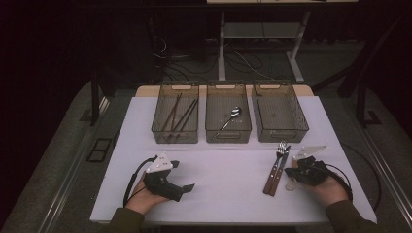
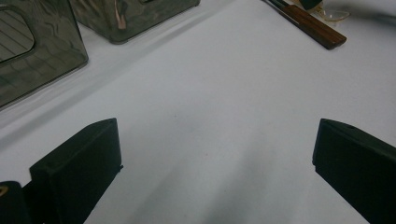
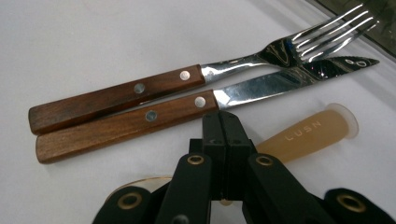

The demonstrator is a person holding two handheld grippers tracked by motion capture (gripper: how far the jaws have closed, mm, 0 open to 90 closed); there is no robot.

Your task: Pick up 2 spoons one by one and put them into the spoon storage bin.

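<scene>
Spoon (image 3: pixel 306 133) with a translucent amber handle lies on the white table (image 1: pixel 223 170) at the near right, and the right gripper (image 3: pixel 226 123) is on top of it. Its jaws are pressed fully together; the handle runs out from under them, so I judge they pinch the spoon, but the contact itself is hidden by the jaws. The long axis of the spoon runs almost parallel to the knife (image 3: pixel 196 109) and the fork (image 3: pixel 187 81), which lie just to the left of it, touching each other, with tines and tip pointing far. The spoon bowl is mostly covered by the gripper body. The left gripper (image 2: pixel 215 158) rests at the near left, well apart, jaws wide open and empty. Three bins (image 1: pixel 228 133) stand at the far side.
</scene>
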